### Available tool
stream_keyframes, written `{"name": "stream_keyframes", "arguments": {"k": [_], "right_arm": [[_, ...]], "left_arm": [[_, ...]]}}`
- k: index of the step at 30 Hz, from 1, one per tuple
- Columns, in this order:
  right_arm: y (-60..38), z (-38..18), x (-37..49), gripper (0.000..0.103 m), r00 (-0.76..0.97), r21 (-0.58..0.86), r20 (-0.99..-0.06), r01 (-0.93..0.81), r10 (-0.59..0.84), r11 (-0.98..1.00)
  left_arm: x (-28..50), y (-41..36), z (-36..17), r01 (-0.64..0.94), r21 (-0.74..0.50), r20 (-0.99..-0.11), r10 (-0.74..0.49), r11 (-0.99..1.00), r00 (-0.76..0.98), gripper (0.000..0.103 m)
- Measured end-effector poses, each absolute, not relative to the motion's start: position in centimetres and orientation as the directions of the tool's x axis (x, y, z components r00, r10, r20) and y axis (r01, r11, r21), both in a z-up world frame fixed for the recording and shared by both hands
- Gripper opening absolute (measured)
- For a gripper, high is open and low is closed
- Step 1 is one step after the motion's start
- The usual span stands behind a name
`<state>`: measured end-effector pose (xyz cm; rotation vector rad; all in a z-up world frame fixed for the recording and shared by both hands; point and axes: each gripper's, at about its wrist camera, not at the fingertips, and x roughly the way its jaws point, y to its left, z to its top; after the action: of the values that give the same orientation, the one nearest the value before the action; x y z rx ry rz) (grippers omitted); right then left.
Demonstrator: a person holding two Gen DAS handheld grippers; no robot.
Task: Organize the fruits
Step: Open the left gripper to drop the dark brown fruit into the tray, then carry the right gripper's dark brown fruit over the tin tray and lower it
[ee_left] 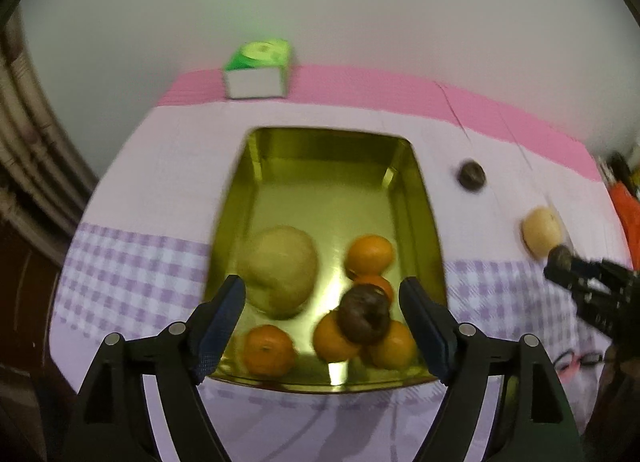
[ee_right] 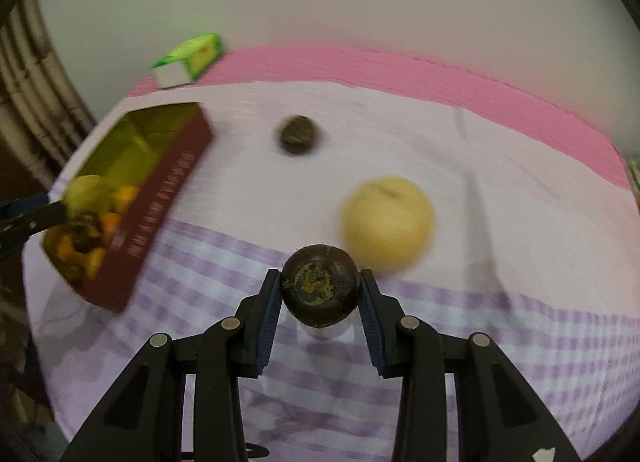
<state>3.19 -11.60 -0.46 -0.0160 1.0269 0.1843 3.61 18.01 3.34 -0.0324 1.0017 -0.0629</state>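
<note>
Right wrist: tin point(ee_right: 160, 198) long axis runs away leftward

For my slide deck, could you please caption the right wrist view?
Right gripper shut on a dark round fruit above the checked cloth, pear just beyond.

Left gripper point(ee_left: 322, 298) jaws apart over fruit tin point(ee_left: 424, 198).

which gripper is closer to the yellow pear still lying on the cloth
Right. The right gripper, shut on a dark fruit, is just beside the pear; the left gripper is open above the tray, well away.
</note>
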Motion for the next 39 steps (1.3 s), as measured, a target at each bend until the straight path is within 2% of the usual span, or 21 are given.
{"name": "stream_keyframes", "arguments": {"k": [10,18,28,39], "right_arm": [[-1.7,1.5,4.2,0.036,0.469,0.098,-0.836,-0.380,0.284,0.920],[3.6,1.2,5.0,0.036,0.440,0.074,-0.844,-0.474,0.308,0.878],[7.6,0.1,5.8,0.036,0.420,0.039,-0.854,-0.538,0.307,0.842],[9.0,-1.4,7.0,0.036,0.412,0.034,-0.862,-0.533,0.295,0.845]], "left_arm": [[3.7,24.6,3.6,-0.196,-0.066,-0.829,0.055,0.978,0.557,0.082],[3.6,27.0,3.1,-0.277,-0.113,-0.834,0.060,0.954,0.548,0.082],[3.7,26.8,2.6,-0.280,-0.107,-0.843,0.063,0.954,0.534,0.082],[3.7,26.6,2.6,-0.276,-0.097,-0.845,0.067,0.956,0.530,0.082]]}}
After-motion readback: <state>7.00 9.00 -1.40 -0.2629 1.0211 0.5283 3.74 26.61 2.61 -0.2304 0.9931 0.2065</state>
